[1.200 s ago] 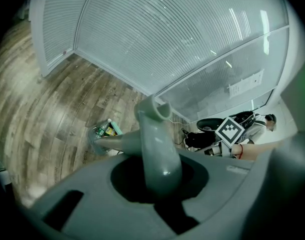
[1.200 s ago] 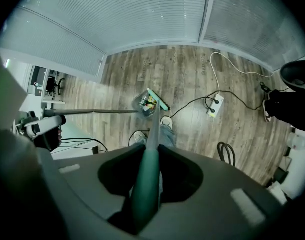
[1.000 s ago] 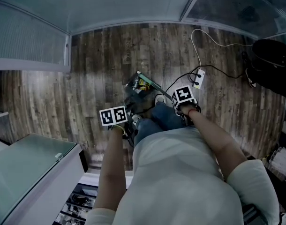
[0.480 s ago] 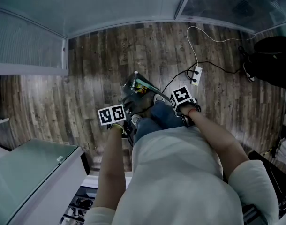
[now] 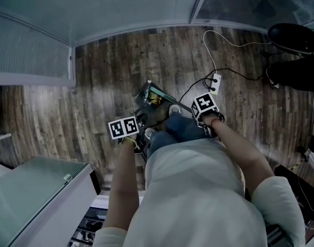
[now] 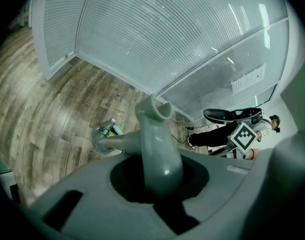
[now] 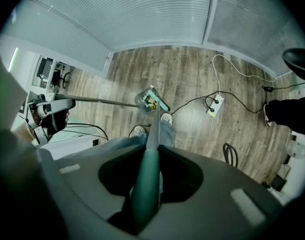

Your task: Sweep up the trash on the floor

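In the head view my left gripper (image 5: 127, 130) and right gripper (image 5: 206, 109) sit over my knees. The left gripper (image 6: 160, 179) is shut on the grey dustpan handle (image 6: 155, 134). It runs down to the clear dustpan (image 6: 105, 134) on the wood floor, which holds a small bottle and colourful wrappers (image 5: 153, 98). The right gripper (image 7: 147, 184) is shut on the green broom handle (image 7: 145, 184). The teal broom head (image 7: 161, 104) rests right beside the dustpan (image 7: 146, 100).
A white power strip (image 5: 214, 82) with trailing cables lies on the floor to the right, and a cable coil (image 7: 231, 154) lies nearer. Ribbed glass walls (image 5: 121, 4) close the far side. A grey cabinet (image 5: 33, 189) stands at lower left. Dark chair shapes (image 5: 296, 40) are at far right.
My right gripper has shifted slightly to the right with the broom handle. The dustpan and left gripper stay almost where they were. The dark shape at far right has moved.
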`<state>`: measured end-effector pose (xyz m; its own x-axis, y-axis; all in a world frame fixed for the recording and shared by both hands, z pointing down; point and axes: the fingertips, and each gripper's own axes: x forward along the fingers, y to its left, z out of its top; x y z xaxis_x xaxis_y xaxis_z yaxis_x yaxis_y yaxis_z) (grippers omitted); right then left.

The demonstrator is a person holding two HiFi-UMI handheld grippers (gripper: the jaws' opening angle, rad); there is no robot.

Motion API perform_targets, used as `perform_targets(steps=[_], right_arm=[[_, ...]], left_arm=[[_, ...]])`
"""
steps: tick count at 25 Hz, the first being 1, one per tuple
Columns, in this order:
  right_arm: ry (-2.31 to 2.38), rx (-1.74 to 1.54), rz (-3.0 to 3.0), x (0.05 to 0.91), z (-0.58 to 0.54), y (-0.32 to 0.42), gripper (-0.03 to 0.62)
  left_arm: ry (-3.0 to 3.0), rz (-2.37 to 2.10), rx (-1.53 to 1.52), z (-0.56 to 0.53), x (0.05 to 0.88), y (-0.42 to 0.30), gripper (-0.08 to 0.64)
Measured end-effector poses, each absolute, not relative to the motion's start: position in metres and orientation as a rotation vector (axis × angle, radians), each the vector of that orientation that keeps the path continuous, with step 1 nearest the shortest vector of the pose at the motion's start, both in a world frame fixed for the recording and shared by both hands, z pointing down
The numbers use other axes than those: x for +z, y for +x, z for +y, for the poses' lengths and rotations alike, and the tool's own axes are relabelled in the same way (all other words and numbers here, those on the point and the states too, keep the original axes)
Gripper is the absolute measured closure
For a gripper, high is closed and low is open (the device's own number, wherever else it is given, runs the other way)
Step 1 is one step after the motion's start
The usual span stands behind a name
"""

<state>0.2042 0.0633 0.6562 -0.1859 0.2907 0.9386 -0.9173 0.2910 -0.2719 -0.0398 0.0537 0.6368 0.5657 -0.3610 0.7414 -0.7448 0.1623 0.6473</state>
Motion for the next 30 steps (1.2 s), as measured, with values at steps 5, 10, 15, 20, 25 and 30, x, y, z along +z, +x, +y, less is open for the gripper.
perform_targets(steps=[5, 10, 15, 20, 25, 30], right_arm=[[0.677, 1.253, -1.33, 0.651, 0.06, 0.207, 0.497], [0.72, 1.287, -1.343, 0.65, 0.05, 0.212, 0.497], [0.764, 1.316, -1.361, 0.648, 0.035, 0.214, 0.497], [0.801, 1.336, -1.374, 0.648, 0.019, 0.216, 0.497], [0.818, 1.351, -1.38, 0.647, 0.005, 0.218, 0.497], [0.834, 1.363, -1.383, 0.648, -0.009, 0.217, 0.497]], left_arm=[[1.445, -1.017, 0.368, 0.055, 0.637, -0.038, 0.508], [1.44, -1.031, 0.382, 0.056, 0.638, -0.034, 0.506], [1.427, -1.051, 0.403, 0.059, 0.639, -0.036, 0.502], [1.413, -1.08, 0.437, 0.059, 0.642, -0.039, 0.497], [1.399, -1.105, 0.465, 0.059, 0.642, -0.039, 0.494], [1.391, -1.12, 0.483, 0.058, 0.643, -0.042, 0.494]])
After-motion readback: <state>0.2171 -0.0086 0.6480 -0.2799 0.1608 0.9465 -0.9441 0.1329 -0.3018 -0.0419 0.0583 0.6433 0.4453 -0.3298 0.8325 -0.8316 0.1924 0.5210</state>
